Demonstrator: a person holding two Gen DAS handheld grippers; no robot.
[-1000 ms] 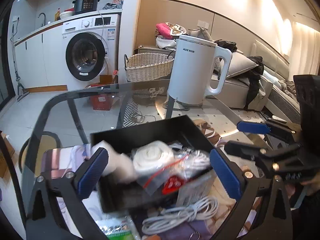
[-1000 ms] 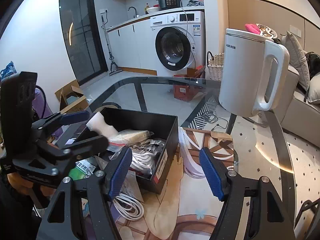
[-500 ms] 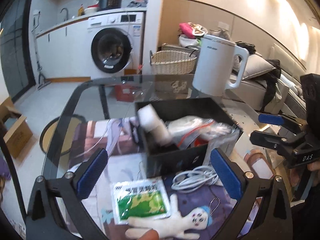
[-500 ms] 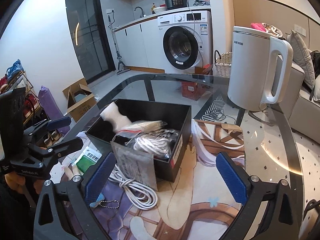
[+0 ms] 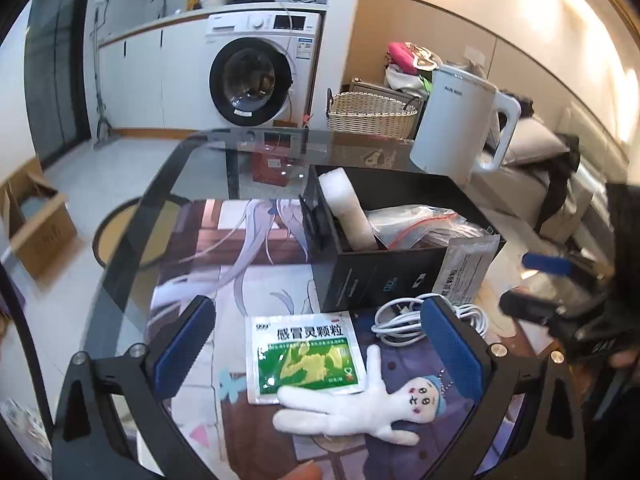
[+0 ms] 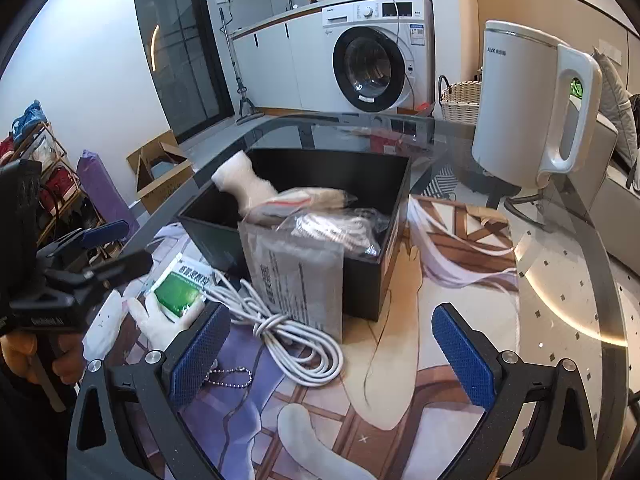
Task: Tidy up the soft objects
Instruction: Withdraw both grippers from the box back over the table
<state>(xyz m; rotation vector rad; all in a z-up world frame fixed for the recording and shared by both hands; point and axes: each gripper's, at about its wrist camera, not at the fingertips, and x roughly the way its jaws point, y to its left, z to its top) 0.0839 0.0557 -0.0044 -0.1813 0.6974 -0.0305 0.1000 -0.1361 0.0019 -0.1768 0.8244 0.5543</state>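
Observation:
A black box [image 5: 380, 276] [image 6: 372, 280] stands on the glass table and holds a white foam roll [image 5: 348, 212] [image 6: 244, 184] and clear plastic bags [image 6: 336, 224]. A grey packet [image 6: 296, 276] leans on its front wall. In front lie a white cable coil [image 5: 416, 320] [image 6: 288, 332], a green sachet [image 5: 306, 356] [image 6: 178, 290] and a white plush doll [image 5: 360, 400] [image 6: 156, 324]. My left gripper [image 5: 316, 344] is open above the sachet and doll. My right gripper [image 6: 328, 348] is open and empty, over the mat right of the cable.
A white kettle [image 5: 460, 128] [image 6: 528, 108] stands at the table's far right. A printed mat [image 5: 224, 248] covers the glass [image 6: 580, 280]. A wicker basket [image 5: 372, 114], washing machine [image 5: 260, 76] and cardboard box [image 5: 32, 224] are on the floor beyond.
Both grippers have pulled back from the box. The sachet, cable and doll have come into the left view. The right gripper's jaws stand wider apart than one second ago.

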